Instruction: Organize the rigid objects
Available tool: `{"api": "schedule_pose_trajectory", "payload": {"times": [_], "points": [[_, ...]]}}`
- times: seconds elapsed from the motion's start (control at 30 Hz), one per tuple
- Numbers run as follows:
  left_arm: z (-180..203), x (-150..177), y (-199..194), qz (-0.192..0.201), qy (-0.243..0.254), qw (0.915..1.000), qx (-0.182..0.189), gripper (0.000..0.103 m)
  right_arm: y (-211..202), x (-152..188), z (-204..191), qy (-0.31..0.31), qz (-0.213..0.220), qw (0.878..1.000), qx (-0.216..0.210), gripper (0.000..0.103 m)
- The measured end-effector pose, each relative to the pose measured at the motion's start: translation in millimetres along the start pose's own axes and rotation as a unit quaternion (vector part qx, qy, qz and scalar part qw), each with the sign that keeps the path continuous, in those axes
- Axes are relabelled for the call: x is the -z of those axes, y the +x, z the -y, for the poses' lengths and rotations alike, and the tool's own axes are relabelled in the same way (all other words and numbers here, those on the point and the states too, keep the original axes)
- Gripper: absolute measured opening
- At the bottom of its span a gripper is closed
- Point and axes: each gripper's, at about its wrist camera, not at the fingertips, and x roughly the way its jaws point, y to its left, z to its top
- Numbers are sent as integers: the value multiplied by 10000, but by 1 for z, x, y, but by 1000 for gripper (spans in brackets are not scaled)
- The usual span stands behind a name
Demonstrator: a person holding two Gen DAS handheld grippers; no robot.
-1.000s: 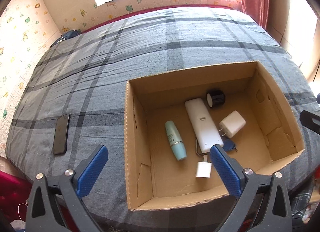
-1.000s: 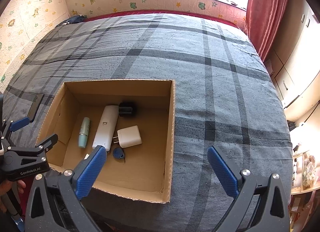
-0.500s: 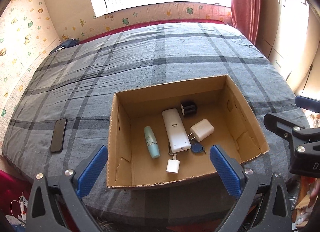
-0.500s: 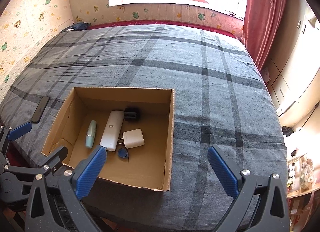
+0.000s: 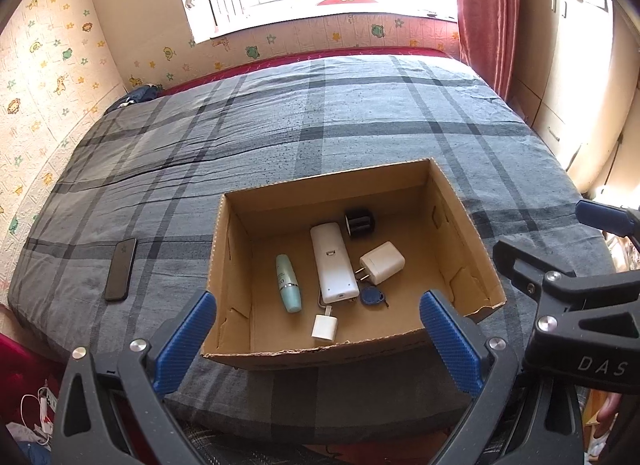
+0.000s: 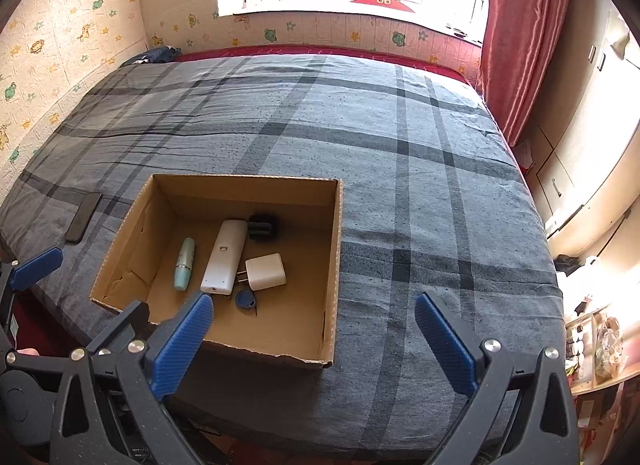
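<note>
An open cardboard box (image 5: 464,221) (image 6: 338,249) sits near the front edge of the bed. Inside lie a white remote (image 5: 333,263) (image 6: 225,256), a pale green tube (image 5: 288,283) (image 6: 184,263), a white plug adapter (image 5: 382,262) (image 6: 265,271), a black adapter (image 5: 359,223) (image 6: 262,227), a blue key fob (image 5: 372,297) (image 6: 245,299) and a small white charger cube (image 5: 325,325). My left gripper (image 5: 316,307) is open, held back and above the box's near wall. My right gripper (image 6: 314,311) is open over the box's front right corner. Both hold nothing.
A black phone (image 5: 121,269) (image 6: 83,216) lies on the grey plaid bedspread (image 5: 320,117) left of the box. Dark clothing (image 5: 136,96) lies at the far left corner. A red curtain (image 6: 520,33) and cabinets stand on the right. Shelves with clutter (image 6: 596,349) are at lower right.
Both grippers have pulled back and upward from the box, so it looks smaller and farther. The objects in the box have not moved. Both jaws stay open.
</note>
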Motion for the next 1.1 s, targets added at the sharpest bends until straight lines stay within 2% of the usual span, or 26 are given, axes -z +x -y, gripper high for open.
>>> {"api": "schedule_pose_trajectory", "payload": {"times": [0.53, 1.1], "points": [[2, 1, -17, 172, 66, 9998, -78, 103, -16, 1, 1, -24, 41, 10000, 60, 103], [2, -1, -30, 252, 46, 9997, 25, 103, -34, 0, 2, -23, 72, 9998, 157, 103]]}}
